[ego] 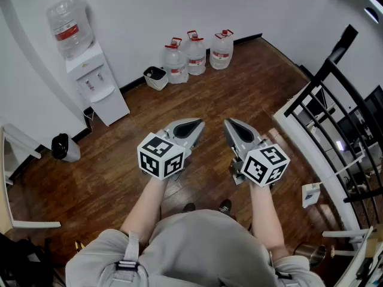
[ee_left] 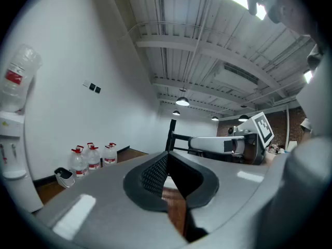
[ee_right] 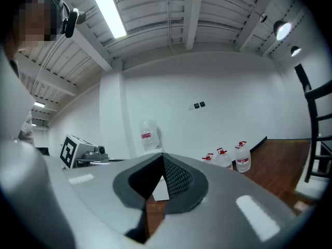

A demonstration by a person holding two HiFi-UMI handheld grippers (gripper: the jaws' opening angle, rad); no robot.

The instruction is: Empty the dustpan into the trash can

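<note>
Dustpan unseen; your left gripper (ego: 194, 125), right gripper (ego: 232, 125) both pressed together, empty. Reach thus, you shove it, not grasp it.

Bright ceiling lamps (ee_left: 182, 101) light the sharp, fisheye-warped views; floor (ego: 203, 94) shows soft glare.

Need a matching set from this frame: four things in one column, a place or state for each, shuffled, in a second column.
Things:
1. water dispenser
2. water jugs
3. black railing
4. left gripper

Places or states:
A. shut, nothing between the jaws
B. three side by side, red caps
C. along the right side of the head view
D. upper left in the head view, white and tall

Pairs: 1-D, 2-B, 3-C, 4-A
</note>
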